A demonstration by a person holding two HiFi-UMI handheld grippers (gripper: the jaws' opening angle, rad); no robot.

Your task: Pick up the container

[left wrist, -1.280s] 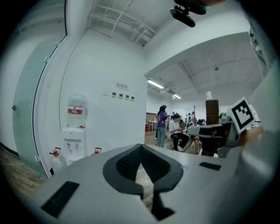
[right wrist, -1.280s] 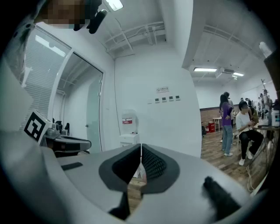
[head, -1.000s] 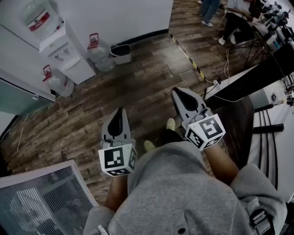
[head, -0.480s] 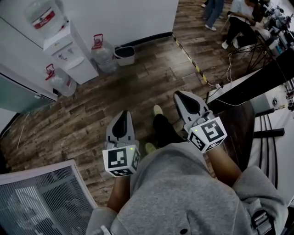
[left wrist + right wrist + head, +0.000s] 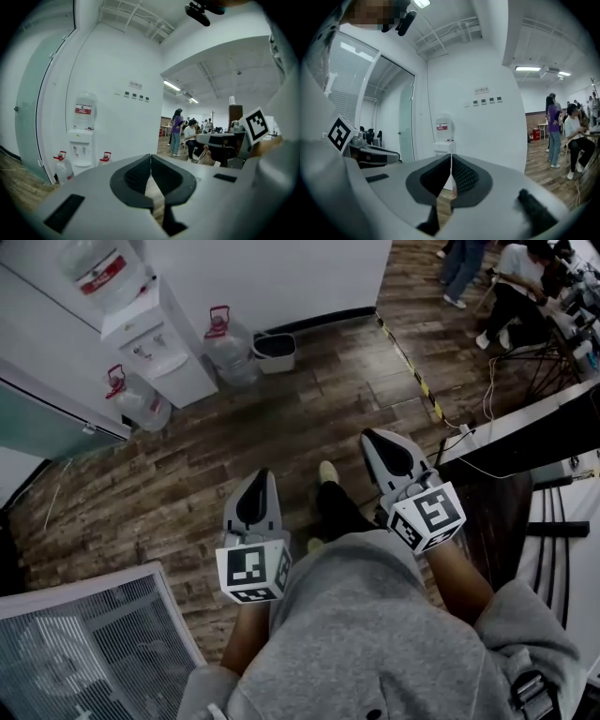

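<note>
No container that I can tell as the task's own is within reach. In the head view my left gripper (image 5: 260, 475) and right gripper (image 5: 376, 435) are held side by side above the wooden floor (image 5: 187, 474), in front of the person's grey sweater. Both point forward, jaws pressed together with nothing between them. In the left gripper view, the left gripper (image 5: 150, 156) faces a white wall and a water dispenser (image 5: 82, 136). From the right gripper view, the right gripper (image 5: 451, 156) points at the same dispenser (image 5: 443, 140).
A water dispenser (image 5: 155, 343) stands at the wall with two water jugs (image 5: 230, 348) and a small grey bin (image 5: 275, 351) beside it. A dark desk (image 5: 525, 432) with cables is at the right. A white grille (image 5: 84, 643) sits lower left. People (image 5: 516, 287) are far right.
The person has stepped forward, so the dispenser, jugs and bin have slid right and down in the head view. Both grippers stay shut and keep their place in front of the body.
</note>
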